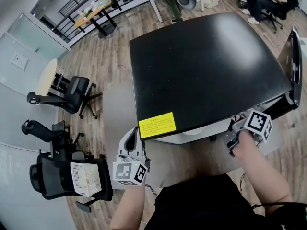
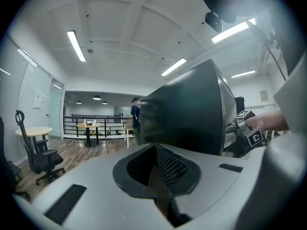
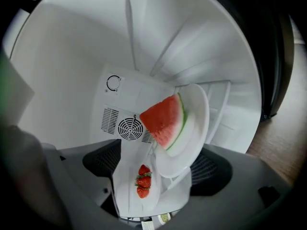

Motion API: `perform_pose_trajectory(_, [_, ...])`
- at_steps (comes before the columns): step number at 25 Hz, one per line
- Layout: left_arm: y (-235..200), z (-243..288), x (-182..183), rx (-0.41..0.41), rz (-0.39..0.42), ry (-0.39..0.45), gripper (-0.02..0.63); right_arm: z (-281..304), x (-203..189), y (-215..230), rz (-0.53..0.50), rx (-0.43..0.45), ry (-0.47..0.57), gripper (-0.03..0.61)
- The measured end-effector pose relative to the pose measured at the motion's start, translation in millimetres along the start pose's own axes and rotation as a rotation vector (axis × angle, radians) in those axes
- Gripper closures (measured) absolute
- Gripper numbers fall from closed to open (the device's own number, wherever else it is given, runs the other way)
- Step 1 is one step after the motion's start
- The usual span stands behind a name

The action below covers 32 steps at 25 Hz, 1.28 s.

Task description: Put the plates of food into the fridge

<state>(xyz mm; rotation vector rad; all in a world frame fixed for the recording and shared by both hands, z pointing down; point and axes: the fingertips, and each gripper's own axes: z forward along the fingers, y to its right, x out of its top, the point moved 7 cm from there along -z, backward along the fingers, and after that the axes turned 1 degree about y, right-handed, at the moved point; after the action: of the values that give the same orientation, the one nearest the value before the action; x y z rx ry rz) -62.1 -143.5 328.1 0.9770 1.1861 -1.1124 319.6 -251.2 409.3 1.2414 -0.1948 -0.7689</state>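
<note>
A black mini fridge (image 1: pixel 206 66) stands on the floor with its door (image 1: pixel 295 71) swung open at the right. Inside its white interior, the right gripper view shows a white plate with a watermelon slice (image 3: pixel 165 121) and a white plate with strawberries (image 3: pixel 143 181) close beside it. My right gripper (image 3: pixel 156 176) reaches into the fridge mouth, where its marker cube (image 1: pixel 259 123) shows. It is open, and its pads touch neither plate. My left gripper (image 1: pixel 130 140) hangs shut and empty in front of the fridge's left corner, with the fridge side (image 2: pixel 187 114) ahead of it.
Black office chairs (image 1: pixel 67 97) stand on the wooden floor at the left. A person (image 1: pixel 170 1) stands behind the fridge, near tables (image 1: pixel 98 11) and a railing. Others sit at the top right. A grey mat (image 1: pixel 117 109) lies under the fridge.
</note>
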Motion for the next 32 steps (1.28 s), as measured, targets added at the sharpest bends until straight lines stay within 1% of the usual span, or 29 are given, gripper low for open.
perform_pose_trajectory(2, [3,1,2,-0.005,0.001,0.002,0.609,-2,-1,-1,-0.02,-0.004,-0.013,0.147])
perform_pose_trajectory(9, [7,-3,6,-0.013,0.011,0.017,0.609,-13,-9,5,-0.004,-0.001,-0.013,0.146])
perform_pose_trajectory(15, [7,-14,6,-0.001,0.011,0.027,0.609,-19,-11,15,0.025,0.059,0.038,0.147])
perform_pose_trajectory(17, [6,-18,6,0.002,0.01,0.028,0.61,-21,-13,17,0.021,0.071,0.047,0.147])
perform_pose_trajectory(20, [6,-25,6,0.007,0.008,0.034,0.609,-22,-21,25,0.038,0.049,0.031,0.146])
perform_pose_trajectory(24, [4,-34,8,0.023,0.008,0.035,0.609,-20,-26,39,0.028,0.036,0.032,0.147])
perform_pose_trajectory(28, [1,-42,6,0.037,0.009,0.044,0.609,-17,-28,51,0.049,0.064,0.056,0.147])
perform_pose_trajectory(32, [-1,-48,6,0.044,0.013,0.045,0.609,-19,-37,59,0.065,0.096,0.084,0.147])
